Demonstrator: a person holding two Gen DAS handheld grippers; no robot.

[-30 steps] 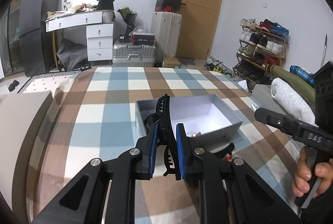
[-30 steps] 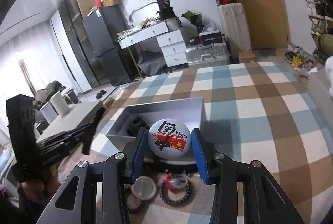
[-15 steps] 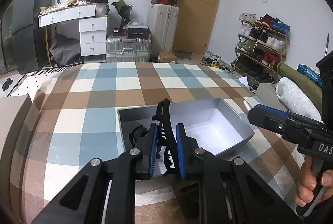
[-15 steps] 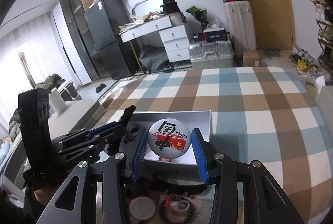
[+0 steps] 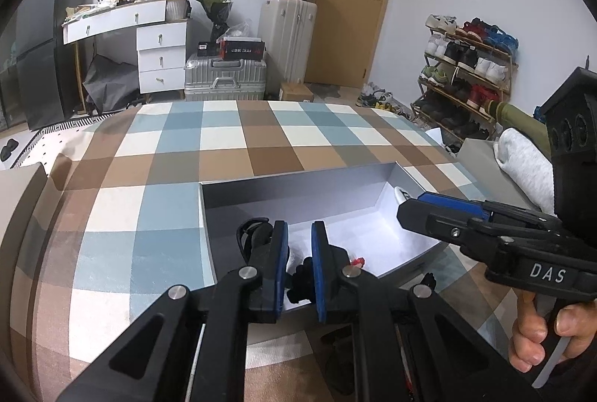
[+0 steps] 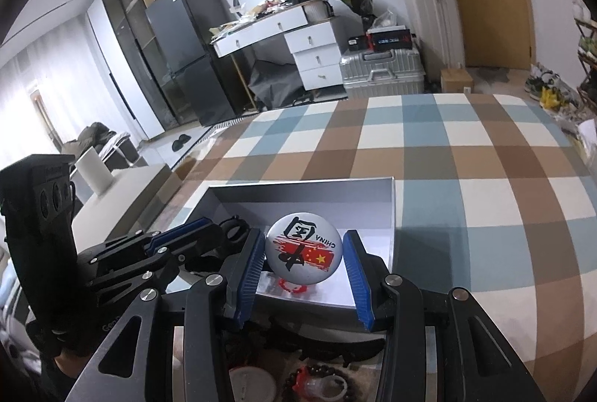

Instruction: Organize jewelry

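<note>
Your left gripper (image 5: 298, 237) reaches from the near side over the near left part of an open grey box (image 5: 298, 189). Its jaws are closing and stand almost together, with only a narrow gap. A small black piece (image 5: 302, 279) shows low in that gap, but whether the pads pinch it cannot be told. Another black item (image 5: 253, 234) lies in the box just left of the jaws.

Your right gripper (image 6: 304, 245) clamps a round white badge (image 6: 304, 249) printed with a red flag and "CHINA", one blue pad on each side. The badge hangs above the near edge of the box, on its right part. The box sits on a blue, brown and white checked blanket (image 6: 466, 193). A dark bead bracelet (image 6: 317, 379) lies on the blanket, nearer than the box.
</note>
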